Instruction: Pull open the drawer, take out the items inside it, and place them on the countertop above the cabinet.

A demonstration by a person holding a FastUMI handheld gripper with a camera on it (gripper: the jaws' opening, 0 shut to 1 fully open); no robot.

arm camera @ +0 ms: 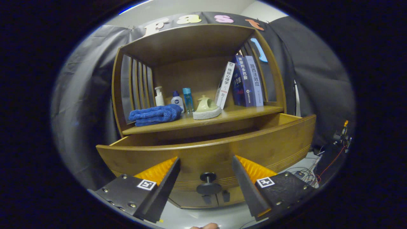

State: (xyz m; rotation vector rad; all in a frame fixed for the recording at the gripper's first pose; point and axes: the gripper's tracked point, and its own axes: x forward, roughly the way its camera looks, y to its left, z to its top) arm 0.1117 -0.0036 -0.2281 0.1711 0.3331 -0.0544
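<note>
Gripper view: drawer (pixel 206 149) knob (pixel 208 185) between spread claw (pixel 206 163) fingers.

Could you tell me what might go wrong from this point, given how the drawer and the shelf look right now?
1. The drawer is pulled out, yet its inside is hidden behind the front panel, so reaching in would be blind.
2. The countertop already holds a blue towel, bottles, a pale dish and leaning books; placing items could topple them.
3. The gripper, jaws open, straddles the knob; lifting may snag it.
</note>
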